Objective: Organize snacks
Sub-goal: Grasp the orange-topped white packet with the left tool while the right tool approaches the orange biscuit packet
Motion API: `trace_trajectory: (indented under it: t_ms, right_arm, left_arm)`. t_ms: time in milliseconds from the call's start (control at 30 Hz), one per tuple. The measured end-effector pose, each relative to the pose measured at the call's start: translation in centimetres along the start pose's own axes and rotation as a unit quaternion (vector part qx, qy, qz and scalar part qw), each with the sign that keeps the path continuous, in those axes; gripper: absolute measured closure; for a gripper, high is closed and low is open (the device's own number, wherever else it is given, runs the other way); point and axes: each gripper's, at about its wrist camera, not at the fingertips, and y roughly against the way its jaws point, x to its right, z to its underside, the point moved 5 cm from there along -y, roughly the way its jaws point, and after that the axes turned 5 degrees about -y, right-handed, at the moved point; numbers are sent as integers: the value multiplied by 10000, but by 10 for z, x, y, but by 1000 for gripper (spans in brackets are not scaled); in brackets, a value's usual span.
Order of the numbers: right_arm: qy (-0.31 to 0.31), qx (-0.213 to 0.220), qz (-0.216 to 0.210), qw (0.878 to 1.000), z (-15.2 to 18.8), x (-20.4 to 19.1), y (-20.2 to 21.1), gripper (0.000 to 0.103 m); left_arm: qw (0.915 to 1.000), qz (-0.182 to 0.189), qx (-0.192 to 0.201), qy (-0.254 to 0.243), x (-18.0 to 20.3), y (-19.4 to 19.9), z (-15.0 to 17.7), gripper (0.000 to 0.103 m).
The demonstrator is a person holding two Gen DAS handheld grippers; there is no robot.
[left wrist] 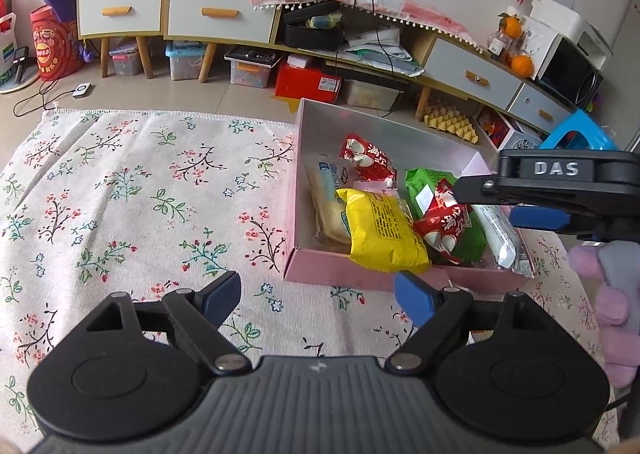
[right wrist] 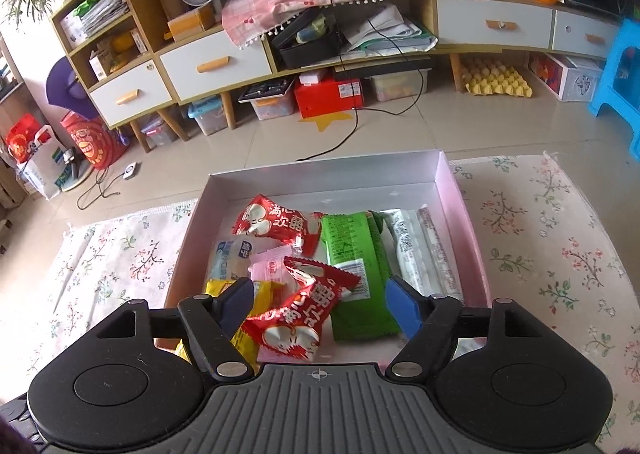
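A pink box (right wrist: 320, 170) on the floral cloth (left wrist: 140, 182) holds several snack packets. Among them are a yellow one (left wrist: 380, 234), a green one (right wrist: 352, 250), a white one (right wrist: 424, 254) and a red one (right wrist: 276, 224) at the back. My right gripper (right wrist: 320, 296) hangs open over the box's near end. A second red packet (right wrist: 296, 318) lies between its fingers, and neither pad presses on it. My left gripper (left wrist: 316, 294) stands open over the cloth, just before the box's near wall (left wrist: 320, 270), with nothing between its fingers. The right gripper (left wrist: 516, 202) also shows at the right edge of the left wrist view.
A long cabinet (right wrist: 492, 26) with drawers runs along the far wall, with storage bins (right wrist: 272, 106) and a red box (right wrist: 328, 94) beneath it. A black cable (right wrist: 344, 138) trails over the tiled floor. A blue stool (right wrist: 620, 86) stands at the right, and a purple plush toy (left wrist: 608, 294) lies beside the cloth.
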Motion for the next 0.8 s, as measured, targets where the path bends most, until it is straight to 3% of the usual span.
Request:
trace_trajectory:
  t_ms: [400, 567, 800]
  right_arm:
    - [-38, -12, -15, 10000, 14, 31, 47, 16]
    - [-50, -57, 66, 9999, 26, 51, 62, 15]
    - [-217, -122, 139, 9996, 40, 79, 75, 14]
  left_arm:
    - [9993, -138, -126, -334, 12, 14, 5, 7]
    - [9990, -261, -105, -339, 15, 26, 5, 3]
    - [9943, -538, -263, -879, 32, 36, 13, 1]
